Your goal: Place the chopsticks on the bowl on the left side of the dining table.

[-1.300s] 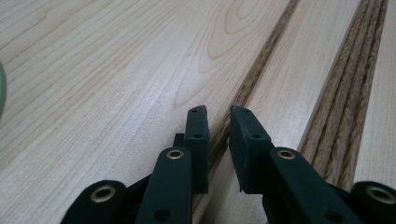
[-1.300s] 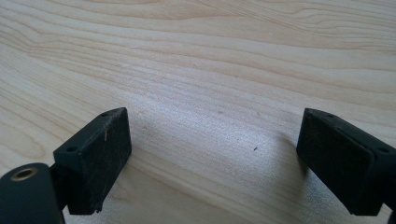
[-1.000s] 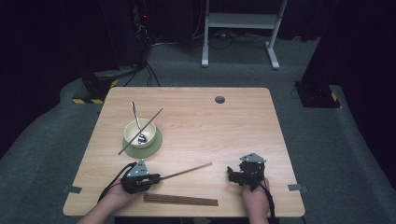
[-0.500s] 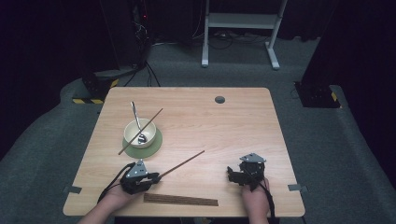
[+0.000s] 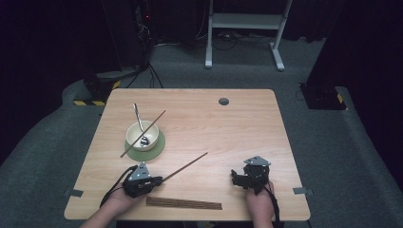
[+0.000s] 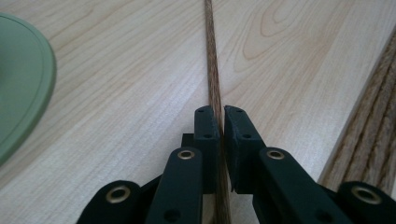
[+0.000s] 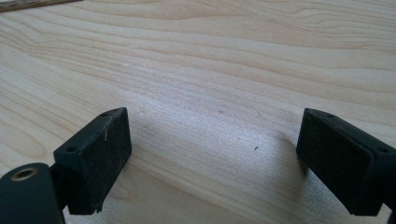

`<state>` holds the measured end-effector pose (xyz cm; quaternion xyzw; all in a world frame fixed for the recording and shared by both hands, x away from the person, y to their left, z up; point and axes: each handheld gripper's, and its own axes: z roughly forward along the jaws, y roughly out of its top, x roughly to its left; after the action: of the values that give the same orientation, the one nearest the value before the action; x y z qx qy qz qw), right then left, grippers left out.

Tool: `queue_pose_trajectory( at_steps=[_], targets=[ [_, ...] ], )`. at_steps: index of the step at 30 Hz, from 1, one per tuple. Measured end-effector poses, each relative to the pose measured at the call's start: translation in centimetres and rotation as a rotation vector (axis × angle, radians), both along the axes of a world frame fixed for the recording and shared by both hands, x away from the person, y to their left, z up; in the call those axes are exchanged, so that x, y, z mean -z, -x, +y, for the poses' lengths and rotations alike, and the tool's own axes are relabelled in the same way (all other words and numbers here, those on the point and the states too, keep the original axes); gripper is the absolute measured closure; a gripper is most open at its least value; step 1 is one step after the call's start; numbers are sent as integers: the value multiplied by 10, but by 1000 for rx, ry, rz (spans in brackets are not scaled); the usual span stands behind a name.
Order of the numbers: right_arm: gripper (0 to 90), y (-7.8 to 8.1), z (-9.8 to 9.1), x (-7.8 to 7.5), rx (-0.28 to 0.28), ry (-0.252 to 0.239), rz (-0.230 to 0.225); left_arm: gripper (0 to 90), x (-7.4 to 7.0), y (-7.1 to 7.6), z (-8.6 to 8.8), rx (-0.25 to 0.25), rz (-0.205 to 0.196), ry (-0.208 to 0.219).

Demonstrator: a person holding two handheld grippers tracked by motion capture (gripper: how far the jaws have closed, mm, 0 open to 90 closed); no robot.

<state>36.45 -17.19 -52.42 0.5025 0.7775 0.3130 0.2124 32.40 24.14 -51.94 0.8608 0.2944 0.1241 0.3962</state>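
A thin brown chopstick (image 5: 185, 166) slants across the wooden table (image 5: 228, 128) from my left gripper (image 5: 159, 179) toward the middle. In the left gripper view the chopstick (image 6: 212, 70) runs straight ahead, pinched between the two jaws of my left gripper (image 6: 222, 112), which have just been closing on it. My right gripper (image 5: 235, 176) rests near the front right, held by a hand. In the right gripper view my right gripper (image 7: 217, 123) stands open over bare wood with nothing between its jaws.
A cream bowl (image 5: 141, 134) on a green saucer (image 5: 159, 147) holds a spoon (image 5: 138, 118), and a second chopstick (image 5: 154, 121) lies across it. A flat strip of sticks (image 5: 184, 203) lies along the front edge, beside my left gripper. A round hole (image 5: 223, 101) marks the far side.
The far end of the chopstick in my left gripper has swung away from the front edge. Both hands have stayed where they were.
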Motion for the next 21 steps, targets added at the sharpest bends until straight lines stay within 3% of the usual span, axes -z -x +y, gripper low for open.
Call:
queue_pose_trajectory(
  at_steps=[5,8,21],
  targets=[
    [98,1,0,0,3,0,-1,840,-6,3,2,-14,-26,27],
    [97,1,1,0,2,-1,-1,840,-11,3,5,-33,-46,64],
    [97,1,1,0,-1,-1,2,841,-20,5,10,-40,-97,108]
  ],
)
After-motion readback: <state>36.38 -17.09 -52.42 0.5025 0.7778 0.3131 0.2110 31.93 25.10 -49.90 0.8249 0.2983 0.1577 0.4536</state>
